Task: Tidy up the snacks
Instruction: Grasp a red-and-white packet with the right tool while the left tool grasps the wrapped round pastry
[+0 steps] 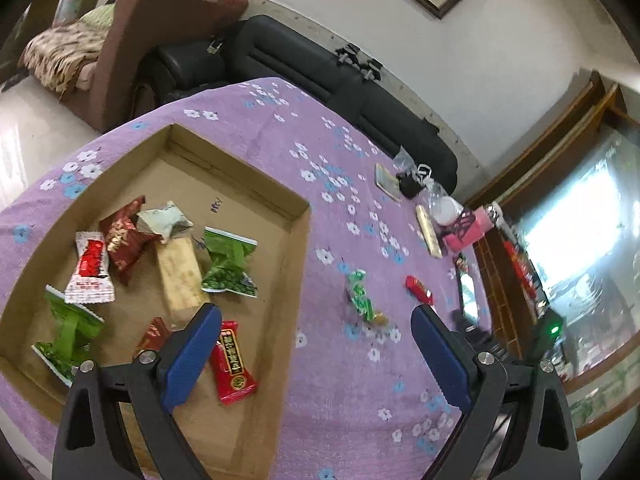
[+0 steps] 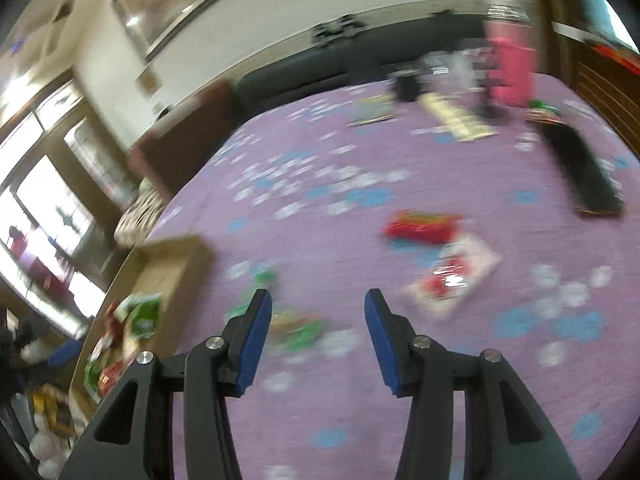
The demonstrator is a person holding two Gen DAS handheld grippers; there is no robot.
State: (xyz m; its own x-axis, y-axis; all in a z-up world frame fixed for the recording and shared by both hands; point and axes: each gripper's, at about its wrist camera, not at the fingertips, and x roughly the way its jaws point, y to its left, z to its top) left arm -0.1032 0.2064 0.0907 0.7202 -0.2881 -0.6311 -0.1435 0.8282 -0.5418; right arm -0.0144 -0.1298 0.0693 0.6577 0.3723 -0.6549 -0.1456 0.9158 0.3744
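Blue-padded fingers (image 1: 200, 356) of the left gripper (image 1: 316, 316) and right gripper (image 2: 318, 300) gape empty above the purple floral worktop (image 1: 340, 380); a green-wrapped snack (image 1: 362, 296) lies outside the shallow cardboard box (image 1: 298, 264), seemingly next for collection.

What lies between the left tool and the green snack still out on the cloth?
Nothing visible. The left tool is open, and only bare purple tablecloth separates it from the green snack. The cardboard box sits off to its left.

tablecloth (image 1: 344, 360): purple, white-blue flowers | box (image 1: 298, 264): brown | gripper pads (image 1: 192, 356): blue
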